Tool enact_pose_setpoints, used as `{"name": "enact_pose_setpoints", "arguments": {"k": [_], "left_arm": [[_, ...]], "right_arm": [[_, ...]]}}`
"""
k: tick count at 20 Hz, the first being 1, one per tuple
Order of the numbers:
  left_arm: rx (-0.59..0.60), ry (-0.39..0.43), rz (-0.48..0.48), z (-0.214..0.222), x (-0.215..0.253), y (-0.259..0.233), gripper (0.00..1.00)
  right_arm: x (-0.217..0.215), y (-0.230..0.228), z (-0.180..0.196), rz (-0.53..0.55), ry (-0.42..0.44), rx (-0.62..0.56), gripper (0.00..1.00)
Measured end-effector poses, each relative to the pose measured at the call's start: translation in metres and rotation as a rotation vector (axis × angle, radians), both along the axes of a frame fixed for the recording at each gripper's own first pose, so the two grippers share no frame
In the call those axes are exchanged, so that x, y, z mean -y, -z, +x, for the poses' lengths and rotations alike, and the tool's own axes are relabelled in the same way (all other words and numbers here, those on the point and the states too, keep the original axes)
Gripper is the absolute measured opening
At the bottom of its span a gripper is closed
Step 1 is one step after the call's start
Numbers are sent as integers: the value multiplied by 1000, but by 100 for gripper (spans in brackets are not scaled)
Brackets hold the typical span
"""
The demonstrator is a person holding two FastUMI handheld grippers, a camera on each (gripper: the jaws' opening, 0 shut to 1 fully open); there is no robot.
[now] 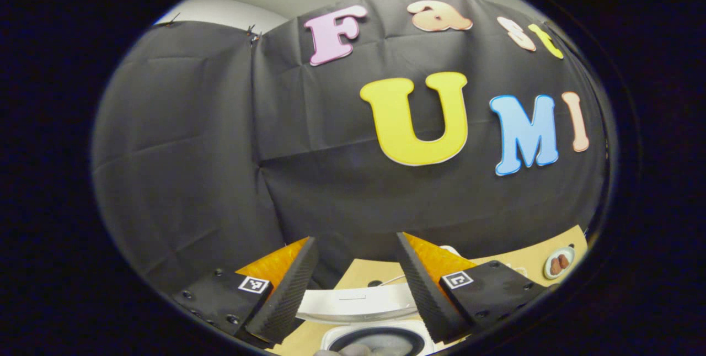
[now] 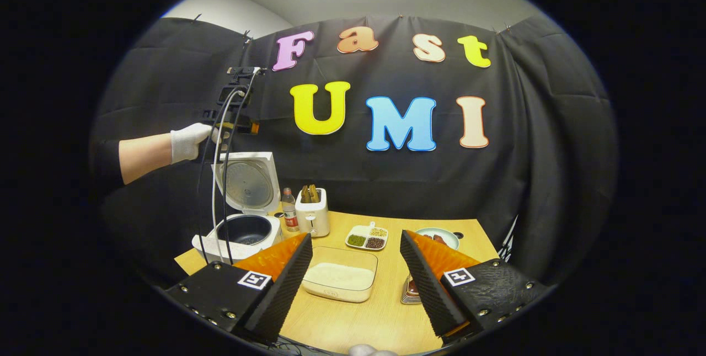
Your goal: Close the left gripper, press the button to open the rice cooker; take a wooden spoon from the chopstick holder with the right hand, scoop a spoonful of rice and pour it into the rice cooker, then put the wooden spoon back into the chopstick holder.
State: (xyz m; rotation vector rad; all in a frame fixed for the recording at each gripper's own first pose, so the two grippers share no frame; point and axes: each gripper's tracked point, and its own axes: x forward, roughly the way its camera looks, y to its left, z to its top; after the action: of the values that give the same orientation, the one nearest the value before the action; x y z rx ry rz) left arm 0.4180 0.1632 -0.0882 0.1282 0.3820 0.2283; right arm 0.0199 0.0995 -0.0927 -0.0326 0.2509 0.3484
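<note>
On table, rice cooker [image 2: 242, 223] open, lid raised

I see the rice cooker [image 2: 242, 229] at the desk's far left corner: white body, lid [image 2: 248, 184] swung fully up and standing open, pale inner face toward me, dark inner pot exposed. In the left gripper view I look down on the same cooker [image 1: 380, 339], its raised lid [image 1: 358, 303] edge-on just beyond the pot. The rice lies white and level in a clear, shallow container [image 2: 340, 280] near the desk's middle, in front of the cooker. I cannot make out the chopstick holder or wooden spoon.
</note>
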Motion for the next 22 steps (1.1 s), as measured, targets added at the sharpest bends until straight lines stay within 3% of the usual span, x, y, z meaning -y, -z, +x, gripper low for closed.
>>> {"name": "enact_pose_setpoints", "arguments": {"k": [4,5,7,8,15,18,19,22], "left_arm": [[-137,-39,-74,0,-21,53,94],[-138,-48,-101,-2,-23,54,100],[-135,-48,-121,-10,-17,59,94],[-141,-44,-129,-15,-15,61,98],[-166,4,-187,-88,2,79,98],[-274,20,-245,-132,13,129,95],[-307,29,-254,-144,17,145,100],[-370,30,-204,-173,19,190,99]], "right_arm": [[0,5,-1,9,-6,-25,98],[0,5,-1,6,-6,-27,98],[-2,5,1,10,-12,-31,98],[-3,4,3,11,-15,-30,98],[-14,10,3,18,-45,-54,98],[-21,20,2,22,-66,-73,98],[-23,22,2,20,-71,-79,98],[-29,34,-1,14,-95,-104,98]]}}
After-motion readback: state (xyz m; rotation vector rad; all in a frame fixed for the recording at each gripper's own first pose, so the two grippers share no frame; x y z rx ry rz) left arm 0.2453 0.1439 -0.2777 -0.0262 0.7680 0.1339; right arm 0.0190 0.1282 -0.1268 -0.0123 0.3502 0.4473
